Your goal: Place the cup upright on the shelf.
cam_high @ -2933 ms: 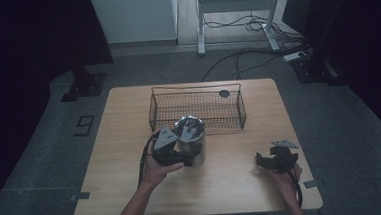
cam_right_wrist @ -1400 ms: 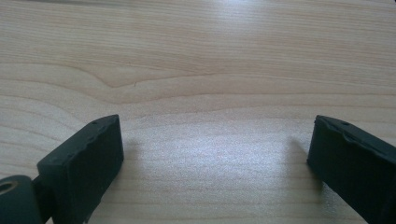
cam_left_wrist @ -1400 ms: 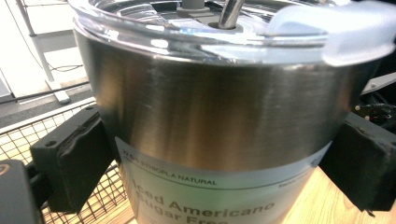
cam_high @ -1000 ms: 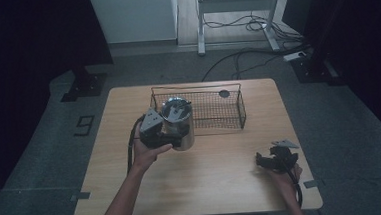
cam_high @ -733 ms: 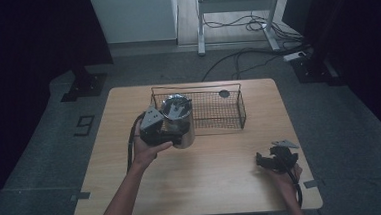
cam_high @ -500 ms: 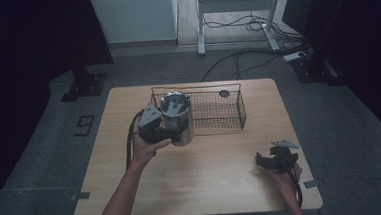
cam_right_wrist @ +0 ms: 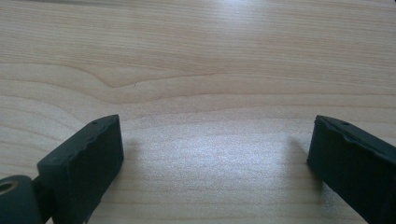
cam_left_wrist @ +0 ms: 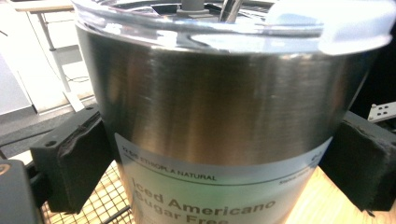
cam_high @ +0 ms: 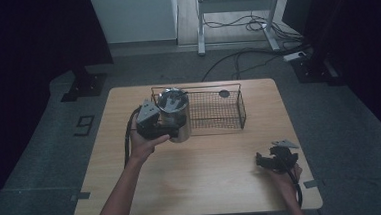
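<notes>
The left hand-held gripper [cam_high: 167, 124] was clamped on a steel tumbler [cam_high: 174, 114], both pads [cam_left_wrist: 77, 165] pressed against its sides, holding it at the left end of the wire basket [cam_high: 213, 109] on the tabletop [cam_high: 198, 177]. The tumbler carried a clear lid [cam_left_wrist: 224, 25] and a white label [cam_left_wrist: 215, 189] reading "Iced Americano Sugar Free", with smaller print ending "ETHIOPIA NATURAL". Well right of the basket and nearer the person, the right hand-held gripper [cam_high: 274, 158] rested by the tabletop, jaws wide apart with nothing between them
</notes>
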Demonstrator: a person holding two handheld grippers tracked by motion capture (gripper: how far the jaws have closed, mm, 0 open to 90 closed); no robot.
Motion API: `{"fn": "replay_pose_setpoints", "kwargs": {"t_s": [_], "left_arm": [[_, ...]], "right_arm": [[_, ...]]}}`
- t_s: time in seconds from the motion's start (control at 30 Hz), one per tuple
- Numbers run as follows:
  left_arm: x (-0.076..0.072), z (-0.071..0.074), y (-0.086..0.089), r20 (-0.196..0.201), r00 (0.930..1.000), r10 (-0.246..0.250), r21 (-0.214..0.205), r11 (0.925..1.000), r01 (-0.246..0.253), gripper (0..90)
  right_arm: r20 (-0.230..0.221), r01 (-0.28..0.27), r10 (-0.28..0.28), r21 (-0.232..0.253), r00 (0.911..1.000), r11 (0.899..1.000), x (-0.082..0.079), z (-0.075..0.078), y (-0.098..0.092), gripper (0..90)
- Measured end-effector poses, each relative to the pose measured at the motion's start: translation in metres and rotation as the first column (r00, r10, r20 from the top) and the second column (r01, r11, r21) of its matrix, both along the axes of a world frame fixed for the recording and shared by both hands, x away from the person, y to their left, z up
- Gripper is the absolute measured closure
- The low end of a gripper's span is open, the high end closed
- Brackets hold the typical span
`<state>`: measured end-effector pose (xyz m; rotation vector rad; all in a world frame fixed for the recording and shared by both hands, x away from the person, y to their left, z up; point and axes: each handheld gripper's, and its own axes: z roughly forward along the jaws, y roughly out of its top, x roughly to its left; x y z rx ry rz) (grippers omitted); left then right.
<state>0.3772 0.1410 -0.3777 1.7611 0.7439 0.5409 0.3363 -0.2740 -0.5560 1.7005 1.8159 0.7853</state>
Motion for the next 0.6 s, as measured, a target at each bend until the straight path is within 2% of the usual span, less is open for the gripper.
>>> {"fn": "replay_pose_setpoints", "kwargs": {"t_s": [0.27,0.6], "left_arm": [[0.008,-0.001,0.003,-0.006,0.9999,0.013,-0.019,0.9997,-0.013,4.2],[0.019,0.003,0.002,-0.02,0.9995,0.024,-0.02,0.9995,-0.024,4.2]], "right_arm": [[0.001,0.004,-0.004,0.0,1.0,1.0,0.0,0.0,0.0,3.4],[0.001,0.005,-0.005,0.0,1.0,1.0,0.0,0.0,0.0,3.5]]}}
